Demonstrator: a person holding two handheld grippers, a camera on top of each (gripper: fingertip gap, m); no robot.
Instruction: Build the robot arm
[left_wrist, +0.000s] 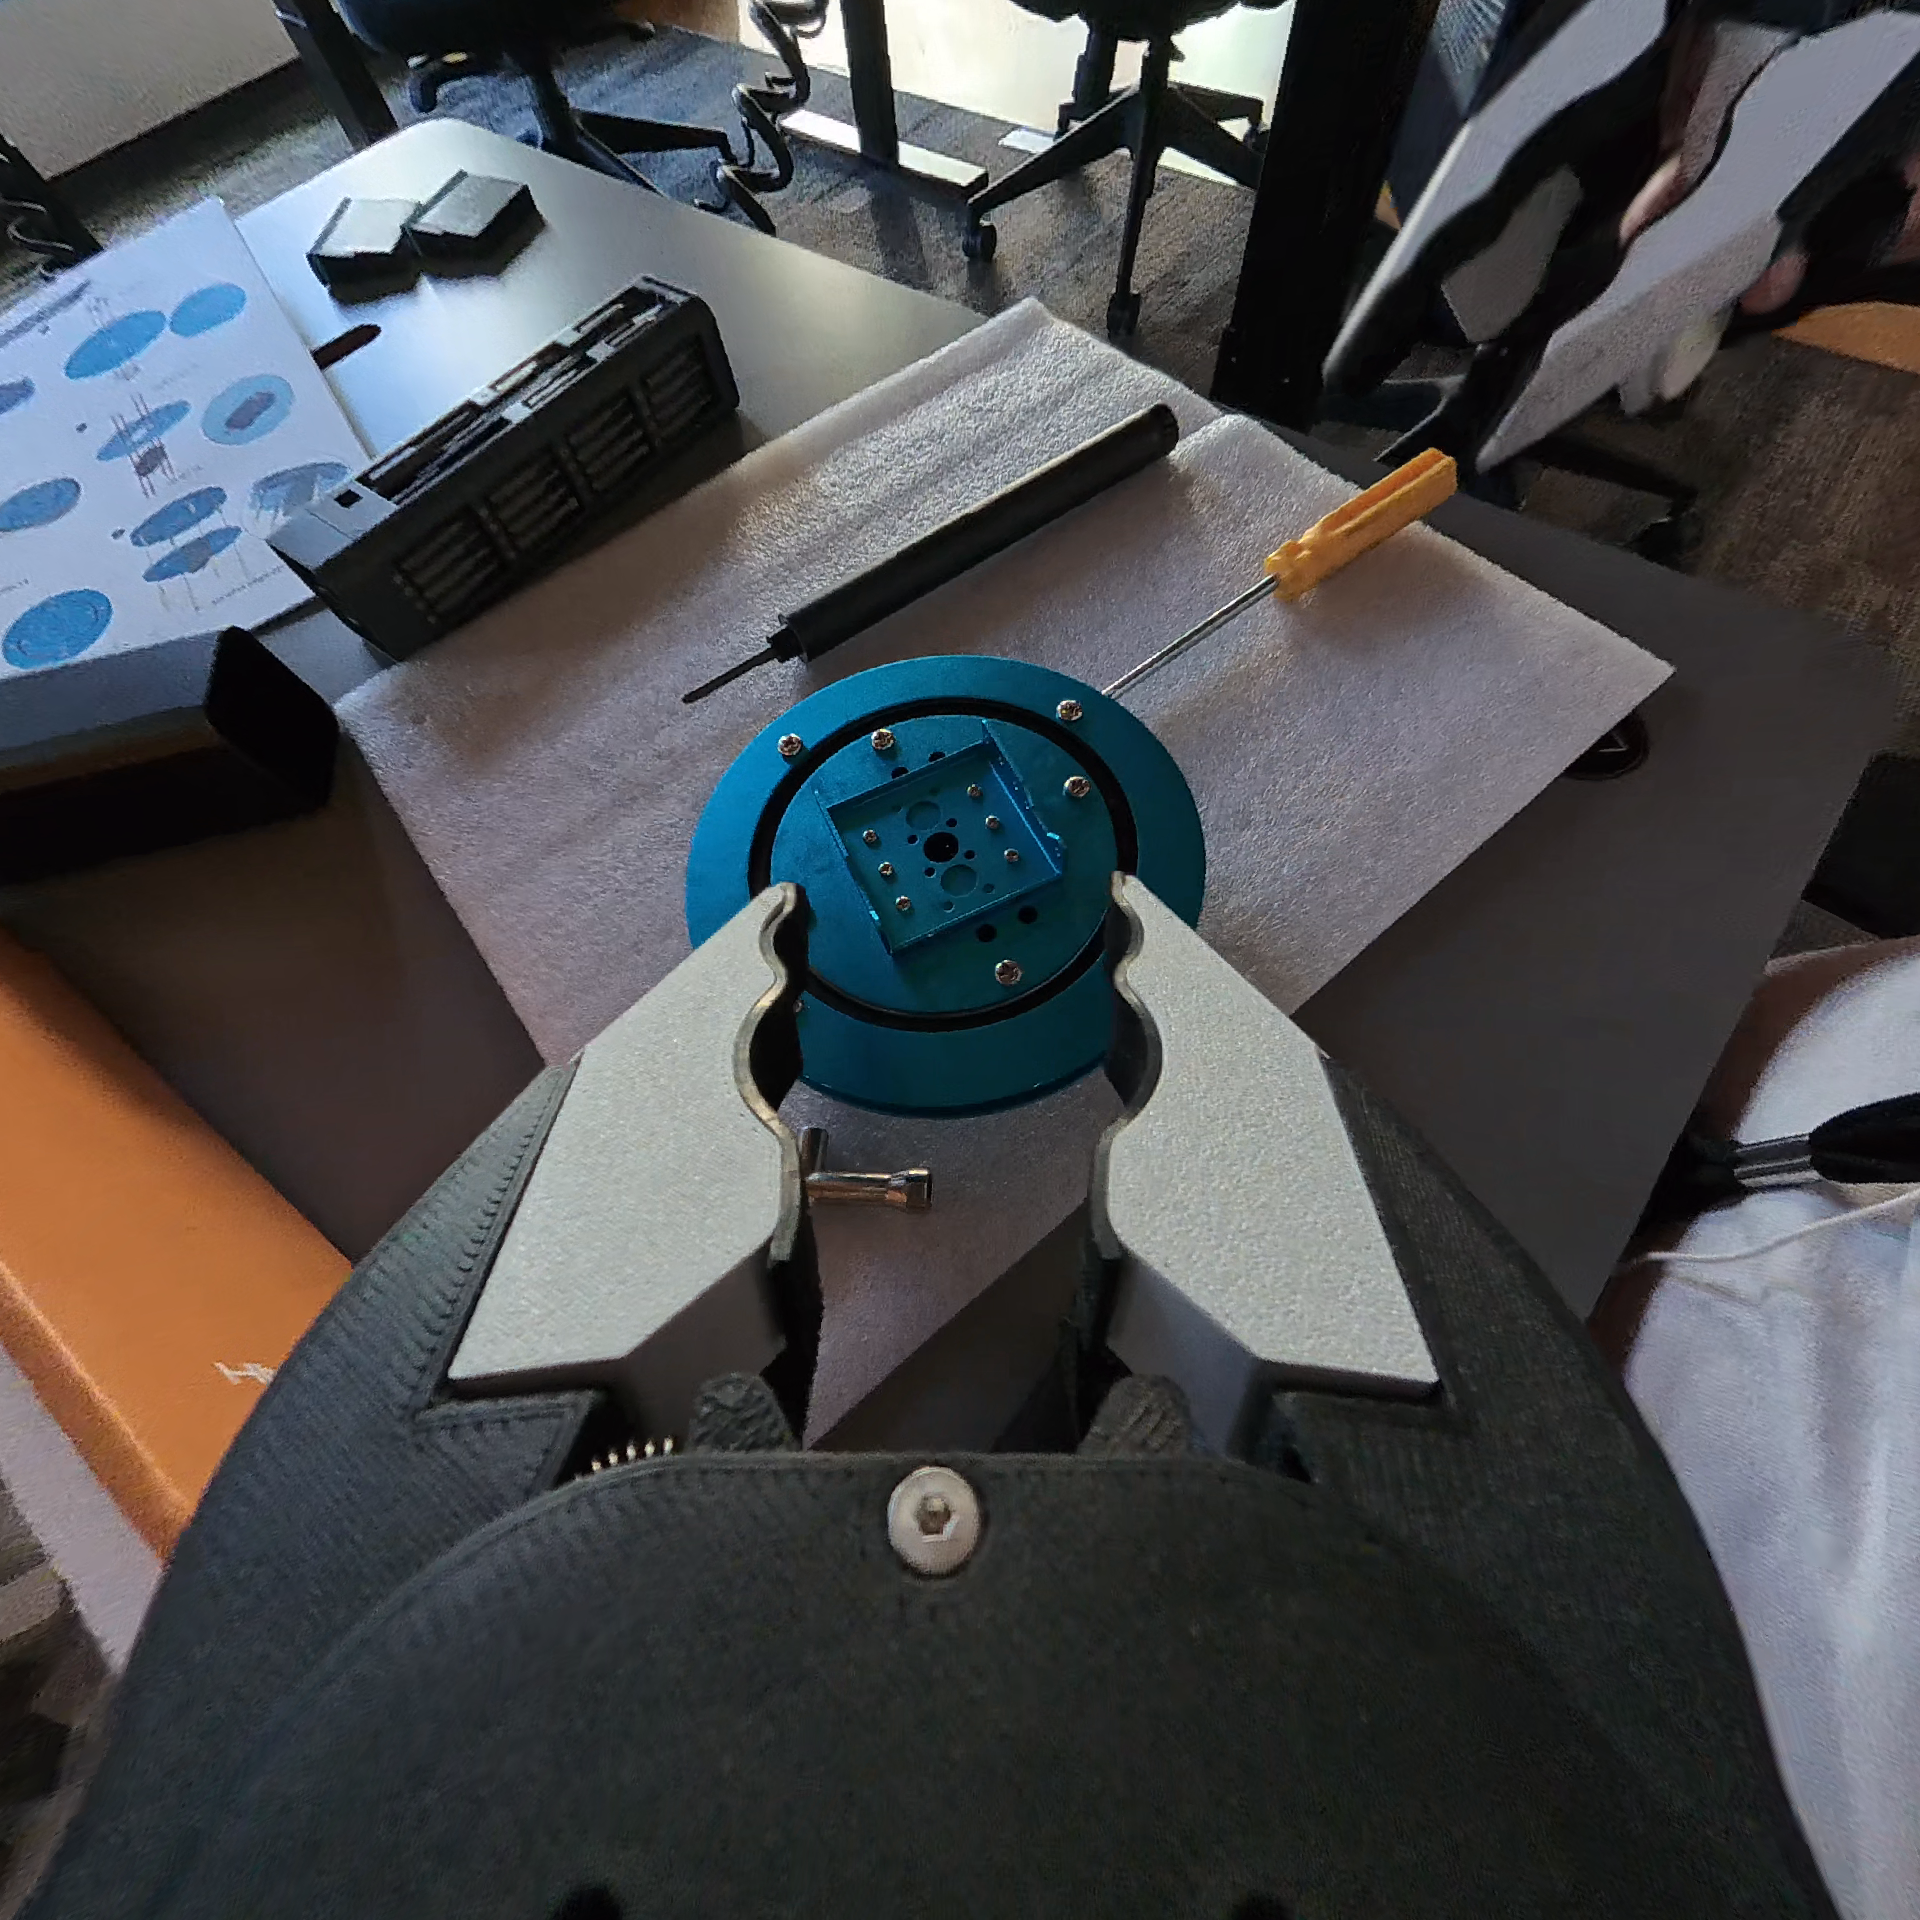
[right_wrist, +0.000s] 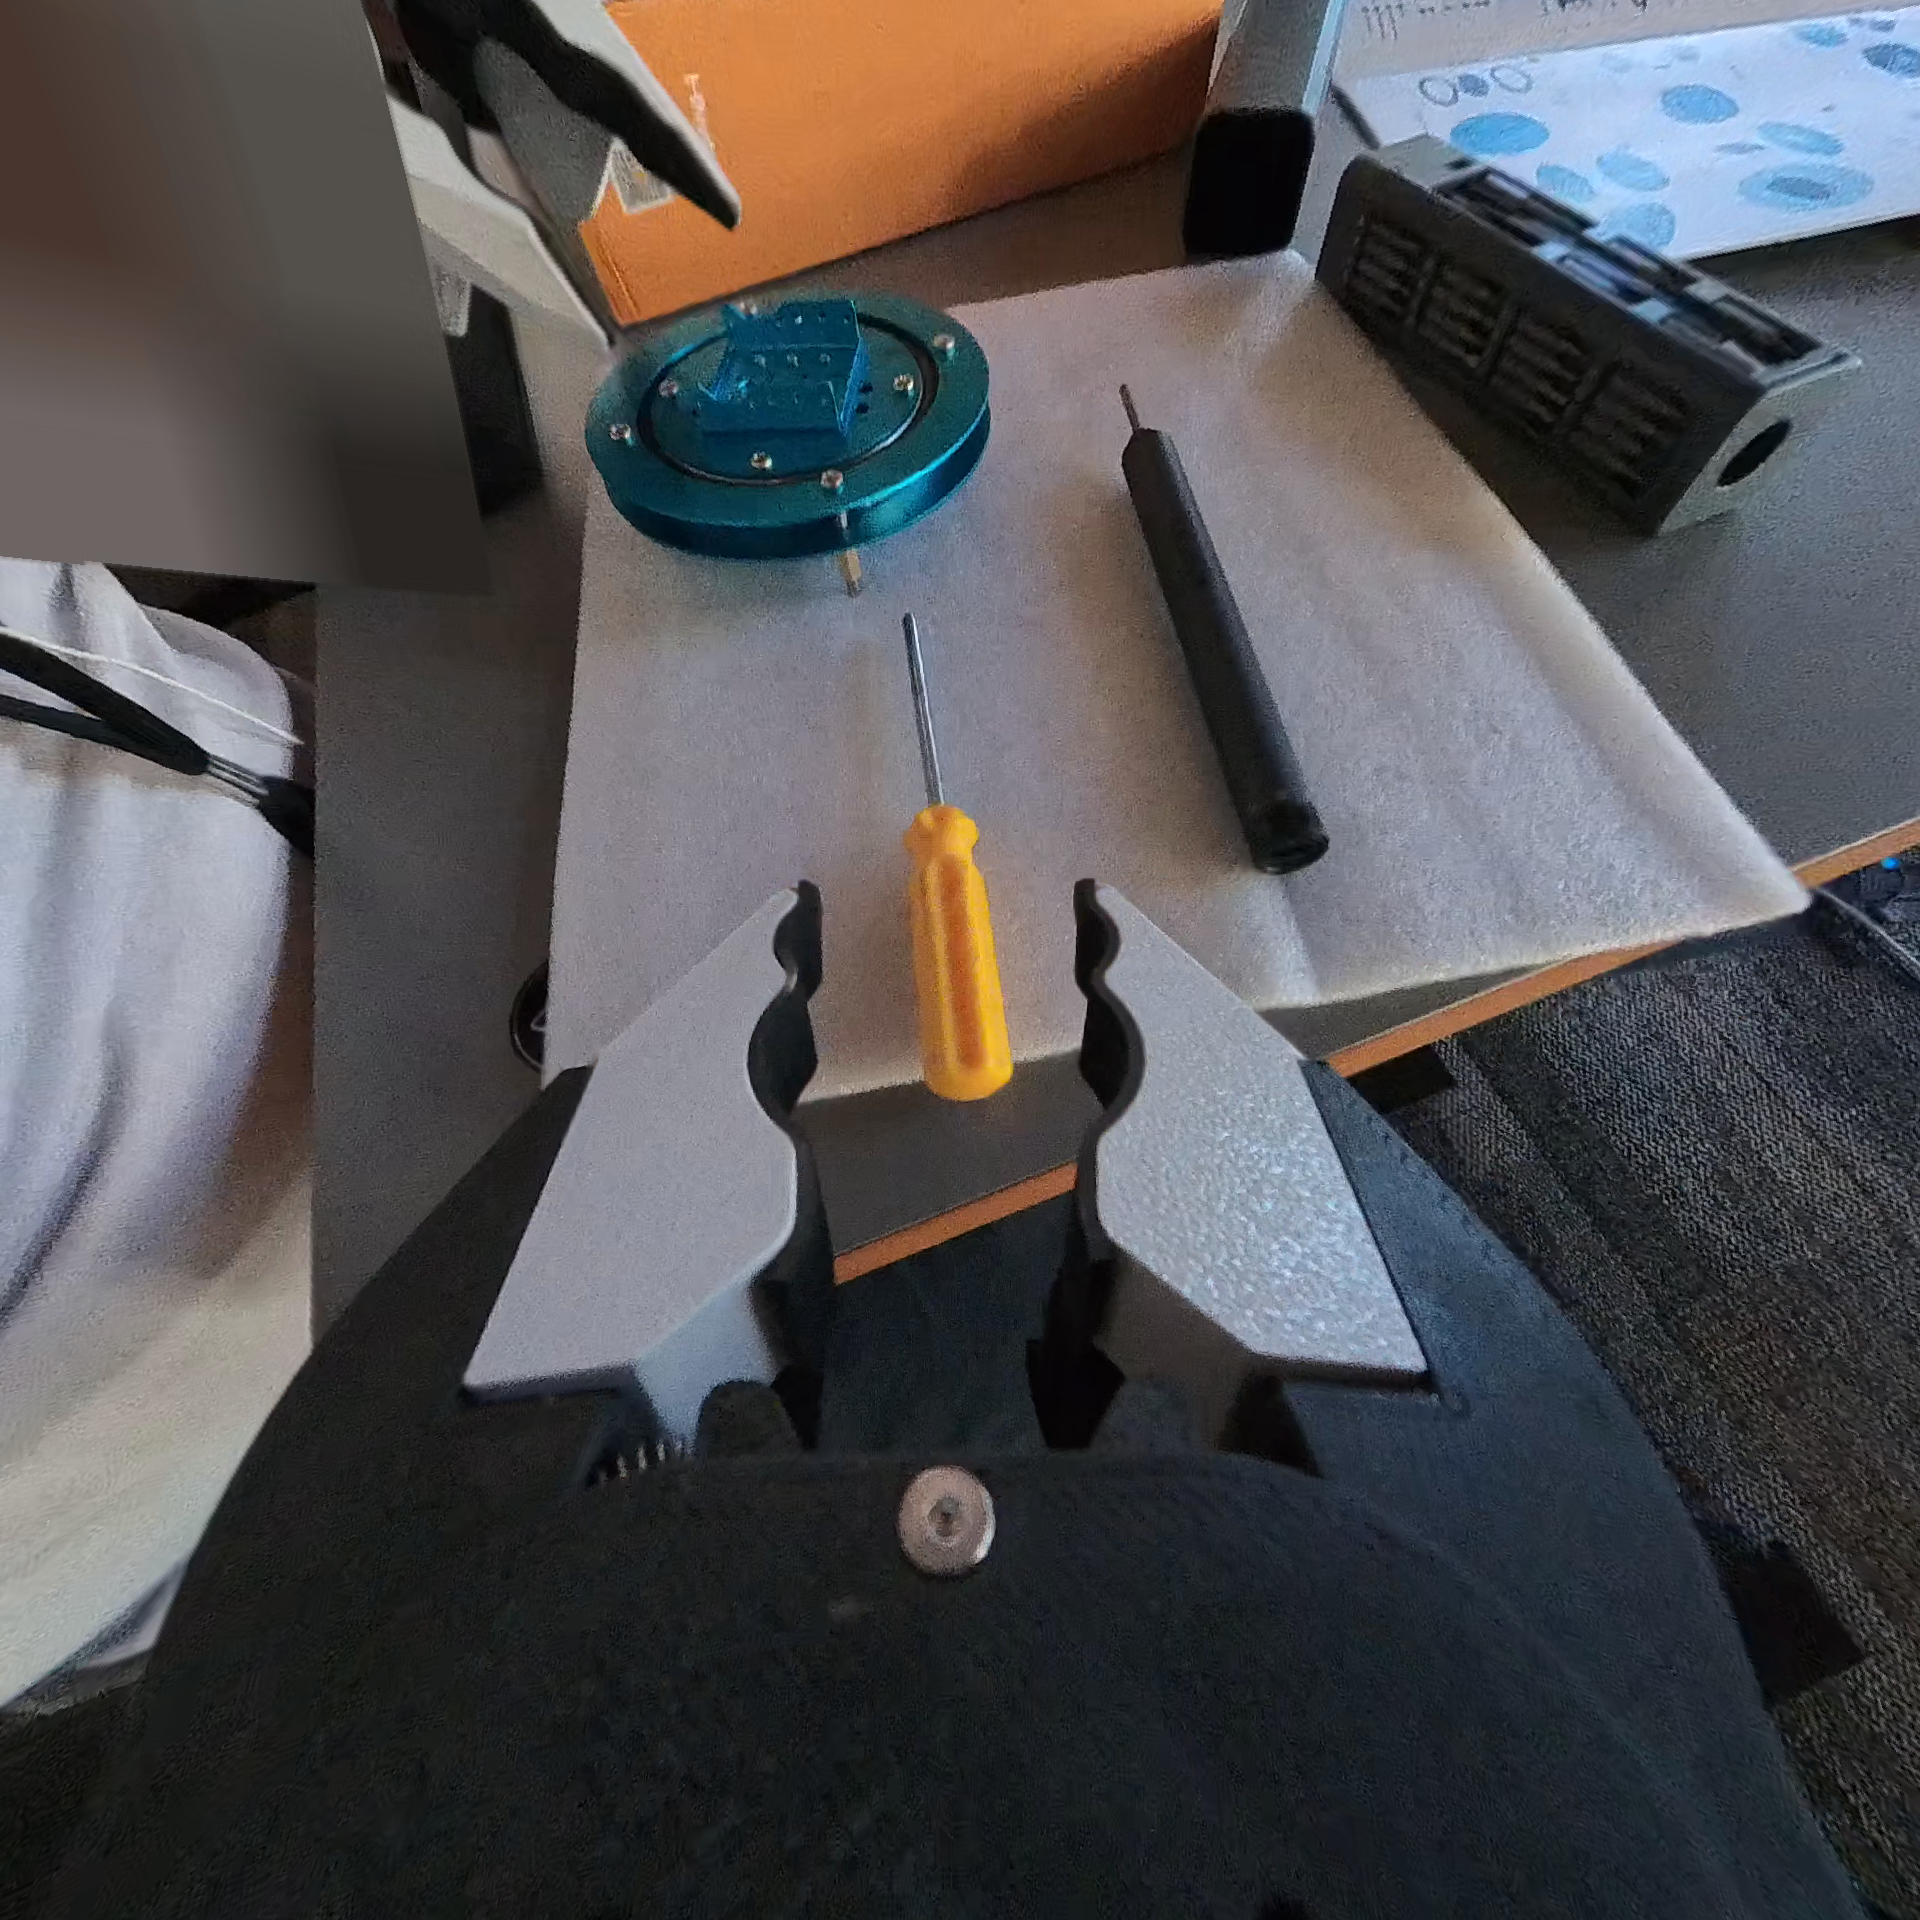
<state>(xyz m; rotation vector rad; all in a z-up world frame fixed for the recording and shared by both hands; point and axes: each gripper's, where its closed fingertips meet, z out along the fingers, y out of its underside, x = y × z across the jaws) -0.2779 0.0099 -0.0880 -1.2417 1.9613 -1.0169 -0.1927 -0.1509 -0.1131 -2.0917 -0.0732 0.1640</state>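
A blue round metal assembly (left_wrist: 940, 894) with a square bracket screwed on top lies on a white foam sheet (left_wrist: 1351, 748). My left gripper (left_wrist: 951, 904) is open and empty, its fingertips just above the disc's near half. A small silver L-shaped key (left_wrist: 868, 1184) lies on the foam between its fingers. In the right wrist view the disc (right_wrist: 784, 426) sits far left. My right gripper (right_wrist: 945, 904) is open and empty, hovering over the handle of a yellow screwdriver (right_wrist: 951, 945). A black driver handle (right_wrist: 1216, 644) lies to its right.
A black bit case (left_wrist: 520, 468) and a printed sheet with blue diagrams (left_wrist: 135, 416) lie at the left. An orange box (left_wrist: 114, 1247) stands near left. A person's white-clothed leg (left_wrist: 1818, 1351) is at the right. Office chairs (left_wrist: 1143, 125) stand beyond the table.
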